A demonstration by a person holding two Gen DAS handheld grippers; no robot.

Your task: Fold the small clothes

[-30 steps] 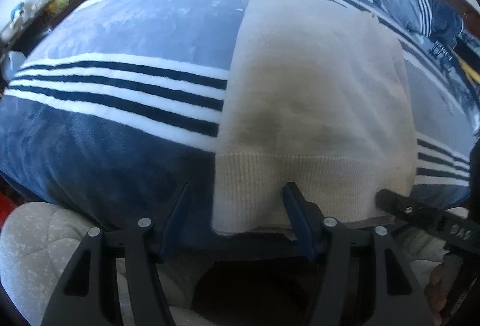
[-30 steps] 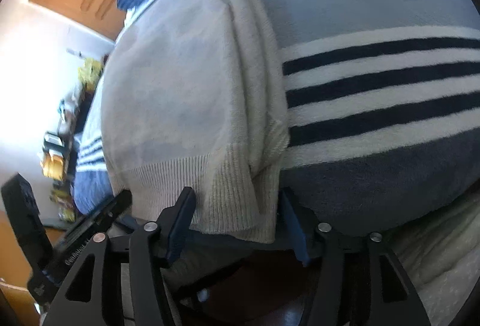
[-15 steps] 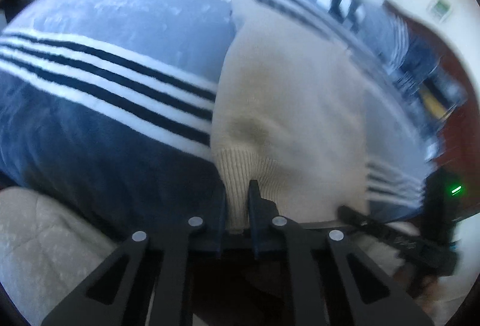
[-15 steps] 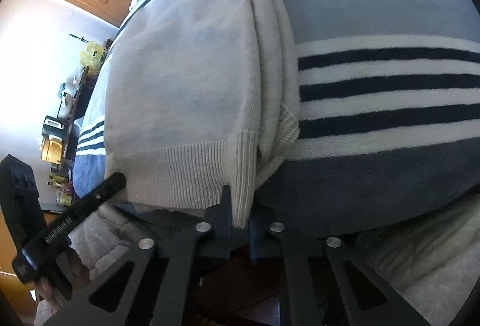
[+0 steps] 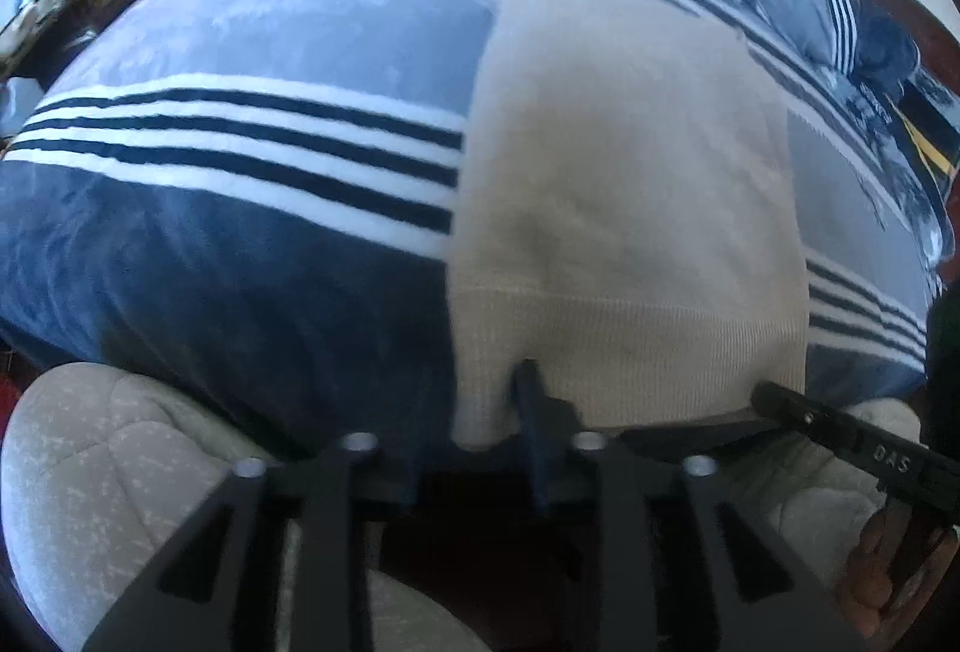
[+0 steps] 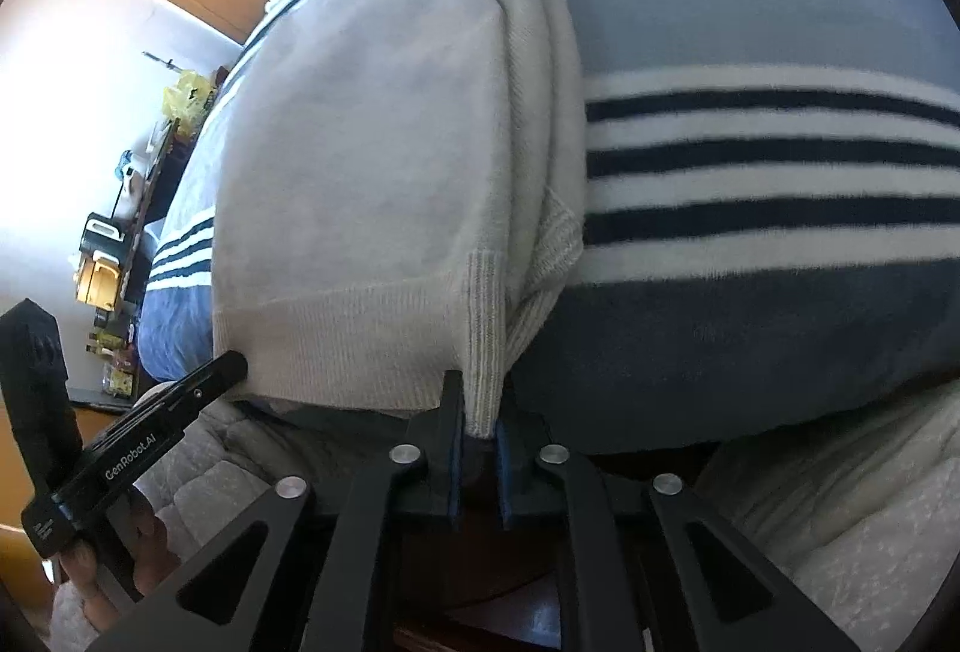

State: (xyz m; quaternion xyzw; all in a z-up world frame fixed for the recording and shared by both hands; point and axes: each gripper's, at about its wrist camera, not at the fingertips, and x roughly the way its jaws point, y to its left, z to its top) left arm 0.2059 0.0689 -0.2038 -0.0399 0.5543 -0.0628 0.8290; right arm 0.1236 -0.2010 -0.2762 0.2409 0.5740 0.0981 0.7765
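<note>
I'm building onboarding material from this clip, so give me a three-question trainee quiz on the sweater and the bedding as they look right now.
1. True or false: the cream sweater lies on a striped blanket.
2. Which part of the sweater sits between the fingers of the right gripper? A) collar B) ribbed hem C) a pocket
3. Fill in: the blanket's white band nearest the hem carries ___ dark stripes.

Key: 1 true. 2 B; the jaws are opening with the hem between them. 3 three.
</note>
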